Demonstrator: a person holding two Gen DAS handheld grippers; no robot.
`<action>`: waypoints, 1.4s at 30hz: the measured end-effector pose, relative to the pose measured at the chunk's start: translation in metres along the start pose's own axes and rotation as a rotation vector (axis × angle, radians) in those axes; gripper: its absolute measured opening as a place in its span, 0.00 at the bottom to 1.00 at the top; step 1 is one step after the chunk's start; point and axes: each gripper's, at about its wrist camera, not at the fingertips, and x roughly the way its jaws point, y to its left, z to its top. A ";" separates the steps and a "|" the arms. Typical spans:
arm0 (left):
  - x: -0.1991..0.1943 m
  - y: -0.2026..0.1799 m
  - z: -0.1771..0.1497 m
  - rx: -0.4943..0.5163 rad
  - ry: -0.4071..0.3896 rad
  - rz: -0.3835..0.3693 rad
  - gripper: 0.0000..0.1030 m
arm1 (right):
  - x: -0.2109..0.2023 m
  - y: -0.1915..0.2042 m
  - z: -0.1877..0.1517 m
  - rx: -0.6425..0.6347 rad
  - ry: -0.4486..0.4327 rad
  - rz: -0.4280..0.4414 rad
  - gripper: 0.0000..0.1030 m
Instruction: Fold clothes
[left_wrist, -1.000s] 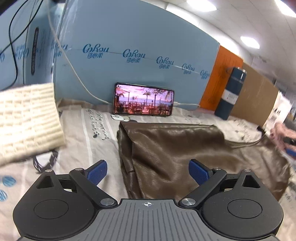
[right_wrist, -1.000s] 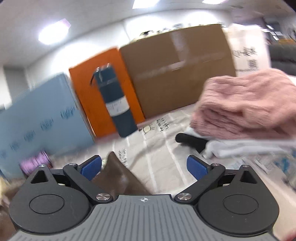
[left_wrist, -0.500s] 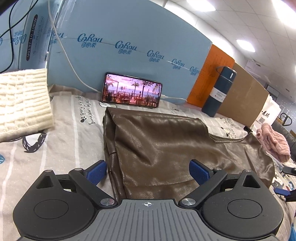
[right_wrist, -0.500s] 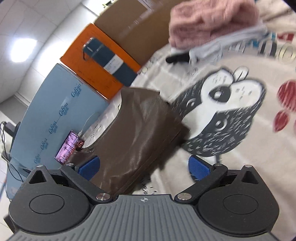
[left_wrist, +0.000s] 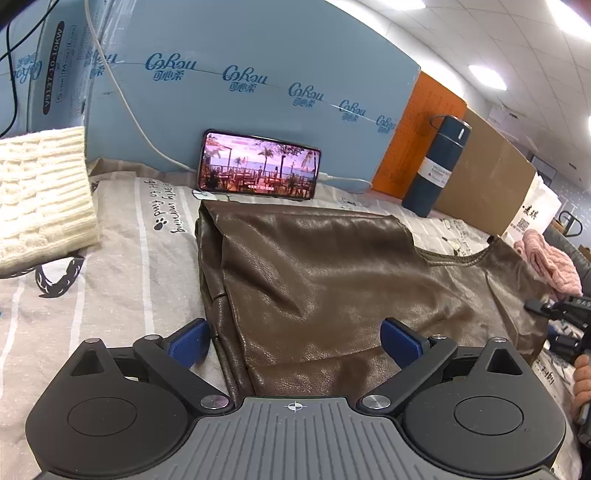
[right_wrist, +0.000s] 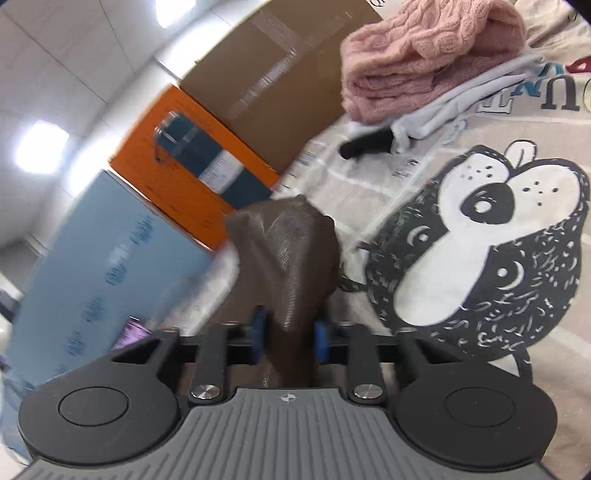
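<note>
A brown leather-look garment (left_wrist: 325, 280) lies partly folded on the printed bedsheet (left_wrist: 122, 266), its left edge doubled over. My left gripper (left_wrist: 293, 341) is open and empty, its blue pads either side of the garment's near edge, just above it. My right gripper (right_wrist: 290, 338) is shut on a bunched corner of the brown garment (right_wrist: 291, 258), which stands up between its blue pads. The right gripper also shows at the far right of the left wrist view (left_wrist: 561, 314), at the garment's right end.
A cream knit sweater (left_wrist: 40, 192) lies folded at the left. A phone (left_wrist: 258, 166) leans on the blue boards at the back. A dark blue flask (left_wrist: 436, 166) stands by an orange board. A pink sweater (right_wrist: 424, 55) and white clothes (right_wrist: 461, 96) are stacked at the right.
My right gripper has closed on a corner of the brown garment; half a second ago its jaws stood open over it. My left gripper has moved nearer the garment's near edge and stays open.
</note>
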 end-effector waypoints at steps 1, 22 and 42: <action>0.000 -0.001 0.000 0.007 0.000 -0.003 0.98 | -0.004 0.000 0.001 -0.003 -0.014 0.020 0.13; 0.010 0.016 0.007 0.053 -0.050 0.205 0.97 | -0.028 0.130 -0.031 -0.322 0.041 0.400 0.11; -0.014 0.019 0.007 -0.001 -0.200 0.202 0.98 | -0.025 0.170 -0.164 -0.843 0.429 0.500 0.56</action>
